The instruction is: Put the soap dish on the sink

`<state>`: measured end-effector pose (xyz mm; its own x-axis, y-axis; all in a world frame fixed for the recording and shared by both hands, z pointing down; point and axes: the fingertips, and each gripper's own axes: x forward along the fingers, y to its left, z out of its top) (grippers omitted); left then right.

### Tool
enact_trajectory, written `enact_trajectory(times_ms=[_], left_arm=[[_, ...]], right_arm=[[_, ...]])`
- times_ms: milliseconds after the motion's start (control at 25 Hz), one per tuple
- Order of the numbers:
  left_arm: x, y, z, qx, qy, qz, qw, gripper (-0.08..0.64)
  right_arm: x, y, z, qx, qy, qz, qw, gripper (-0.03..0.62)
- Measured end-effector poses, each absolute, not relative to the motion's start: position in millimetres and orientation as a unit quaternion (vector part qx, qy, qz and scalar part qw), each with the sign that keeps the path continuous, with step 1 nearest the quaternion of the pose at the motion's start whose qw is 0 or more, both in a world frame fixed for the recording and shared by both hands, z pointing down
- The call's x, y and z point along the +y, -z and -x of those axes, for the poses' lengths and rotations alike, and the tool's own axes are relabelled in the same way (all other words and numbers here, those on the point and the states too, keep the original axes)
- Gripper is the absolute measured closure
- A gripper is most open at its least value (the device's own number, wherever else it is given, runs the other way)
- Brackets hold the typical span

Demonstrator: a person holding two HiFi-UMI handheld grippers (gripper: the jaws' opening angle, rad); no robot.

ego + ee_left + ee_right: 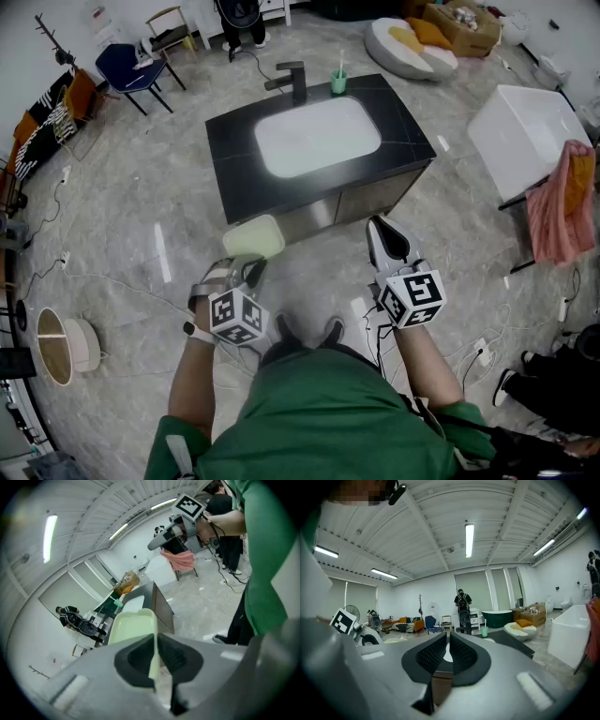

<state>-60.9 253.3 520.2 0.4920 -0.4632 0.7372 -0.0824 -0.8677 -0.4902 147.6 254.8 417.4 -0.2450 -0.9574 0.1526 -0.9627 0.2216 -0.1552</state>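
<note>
A pale green soap dish (253, 236) hangs in front of the black sink cabinet, with my left gripper (250, 269) shut on its near rim. In the left gripper view the soap dish (131, 626) stands edge-on between the dark pads (176, 657), which clamp its thin wall. The sink (317, 136) is a white basin set in a black countertop (411, 131), just ahead of me. My right gripper (387, 240) points at the cabinet's front right, its jaws nearly together with nothing between them; in its own view the right gripper (447, 654) shows only a narrow slit.
A black tap (292, 80) and a green cup (338, 82) with a toothbrush stand at the sink's back edge. A white bathtub (525, 131) with a pink cloth (562, 202) is at right. Chairs (131, 70) and a person (239, 19) are farther back.
</note>
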Motion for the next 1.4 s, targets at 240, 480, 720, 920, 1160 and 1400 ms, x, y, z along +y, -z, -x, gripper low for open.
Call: enact_trajectory(times_ms=[240,480,720,920,1160,1400], left_arm=[[257.4,-511.7,75.4,0.165,0.471,0.845,0.191,0.538],[264.4,-510.7,69.2,0.174,0.478,0.839,0.192,0.538],[278.6,-505.1,54.0,0.191,0.472,0.839,0.191,0.538],[286.7,-508.0,54.8,0.202,0.486,0.829,0.192,0.538],[271.4,-510.7,56.6,0.212,0.494,0.824,0.180,0.538],[245.2,-517.6,62.6,0.208,0.497,0.825,0.168,0.538]], right_arm=[[257.9,-417.5,-136.5,-0.779,-0.117,-0.616,0.009,0.569],[270.3,-409.2,-133.0,-0.794,-0.118,-0.596,0.000,0.571],[278.8,-400.8,-152.8,-0.802,-0.107,-0.587,-0.014,0.571],[284.5,-401.4,-158.5,-0.811,-0.108,-0.574,-0.015,0.571],[268.8,-410.8,-168.6,-0.809,-0.118,-0.576,-0.015,0.571],[236.3,-419.9,-162.9,-0.807,-0.130,-0.576,-0.013,0.571]])
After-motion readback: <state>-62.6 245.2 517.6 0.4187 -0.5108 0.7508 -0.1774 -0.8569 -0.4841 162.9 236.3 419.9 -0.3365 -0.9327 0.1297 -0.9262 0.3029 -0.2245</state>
